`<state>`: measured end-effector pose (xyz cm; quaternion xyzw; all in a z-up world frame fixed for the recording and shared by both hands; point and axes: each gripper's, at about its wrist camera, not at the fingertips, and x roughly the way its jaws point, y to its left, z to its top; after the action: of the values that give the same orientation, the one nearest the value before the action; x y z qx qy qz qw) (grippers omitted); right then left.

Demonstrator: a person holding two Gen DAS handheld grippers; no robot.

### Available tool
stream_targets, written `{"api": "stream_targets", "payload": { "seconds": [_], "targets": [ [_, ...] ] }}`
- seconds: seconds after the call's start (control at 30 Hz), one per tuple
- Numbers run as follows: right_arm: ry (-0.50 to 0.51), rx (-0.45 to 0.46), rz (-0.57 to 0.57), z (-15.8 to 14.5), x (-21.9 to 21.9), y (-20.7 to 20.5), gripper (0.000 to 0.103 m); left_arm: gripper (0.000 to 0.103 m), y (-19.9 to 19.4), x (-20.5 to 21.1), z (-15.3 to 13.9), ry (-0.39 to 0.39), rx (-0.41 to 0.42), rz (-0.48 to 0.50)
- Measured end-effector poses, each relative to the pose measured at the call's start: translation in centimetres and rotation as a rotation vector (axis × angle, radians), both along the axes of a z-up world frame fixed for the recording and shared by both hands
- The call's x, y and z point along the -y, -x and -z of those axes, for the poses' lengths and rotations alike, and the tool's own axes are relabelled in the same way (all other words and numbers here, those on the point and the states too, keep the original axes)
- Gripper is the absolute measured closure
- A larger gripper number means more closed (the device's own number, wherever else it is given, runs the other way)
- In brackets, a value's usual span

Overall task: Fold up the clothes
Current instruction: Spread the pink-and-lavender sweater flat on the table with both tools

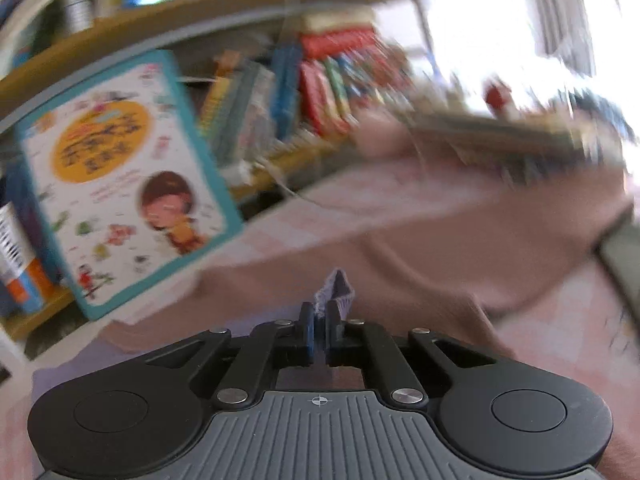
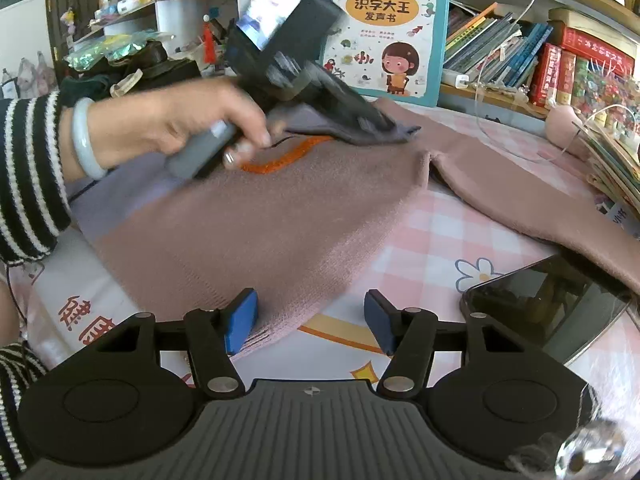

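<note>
A dusty-pink knit sweater (image 2: 256,224) with an orange motif (image 2: 288,158) lies spread on the pink checked cloth (image 2: 432,236), one sleeve (image 2: 520,196) stretched to the right. My left gripper (image 1: 319,320) is shut on a lilac-grey cuff (image 1: 336,286), which it carries over the pink sweater (image 1: 440,248). From the right wrist view a hand (image 2: 172,128) holds that left gripper (image 2: 394,128) above the sweater, the lilac cuff (image 2: 360,128) trailing from it. My right gripper (image 2: 310,320) stands open at the sweater's near hem, its left pad (image 2: 240,320) over the knit.
A children's book (image 2: 388,32) leans on the shelf at the back, with rows of books (image 2: 560,68) to its right. A dark phone (image 2: 548,304) lies at the near right of the cloth. A stack of books (image 2: 616,160) and white cables (image 2: 500,80) crowd the right edge.
</note>
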<state>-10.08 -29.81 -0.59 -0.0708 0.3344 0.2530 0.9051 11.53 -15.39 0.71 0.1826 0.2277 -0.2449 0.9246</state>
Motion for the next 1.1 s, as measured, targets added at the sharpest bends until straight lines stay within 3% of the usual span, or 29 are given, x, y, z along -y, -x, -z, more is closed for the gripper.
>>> {"api": "stream_targets", "payload": {
  "seconds": [0.03,0.2,0.27,0.5,0.6,0.73,0.87,1.07,1.1],
  "targets": [
    [0.001,-0.002,0.0,0.0,0.0,0.0,0.047,0.098,-0.3,-1.4,-1.1,0.041,0.002,-0.018],
    [0.003,-0.005,0.01,-0.1,-0.2,0.0,0.046,0.098,-0.7,-12.0,-7.1,0.088,0.095,-0.208],
    [0.002,-0.004,0.017,-0.1,-0.2,0.1,0.046,0.098,-0.7,-17.4,-8.8,0.059,0.135,-0.331],
    [0.002,-0.007,0.036,0.0,-0.5,0.2,0.045,0.098,0.7,-33.1,-10.1,-0.058,0.2,-0.746],
    [0.006,-0.012,0.038,-0.1,-0.6,0.1,0.045,0.098,1.9,-38.0,-9.7,-0.067,0.197,-0.88],
    [0.009,-0.019,0.043,-0.1,-0.6,-0.1,0.044,0.098,3.2,-42.4,-8.6,0.005,0.152,-0.978],
    [0.009,-0.018,0.052,-0.1,-0.9,-0.4,0.041,0.092,4.9,-42.1,-8.0,0.019,0.14,-0.95],
    [0.007,-0.016,0.058,0.0,-1.1,-0.5,0.04,0.072,7.4,-41.7,-7.2,0.04,0.122,-0.906],
    [0.007,-0.015,0.058,0.0,-1.1,-0.5,0.04,0.068,8.3,-40.6,-7.0,0.035,0.116,-0.863]
  ]
}}
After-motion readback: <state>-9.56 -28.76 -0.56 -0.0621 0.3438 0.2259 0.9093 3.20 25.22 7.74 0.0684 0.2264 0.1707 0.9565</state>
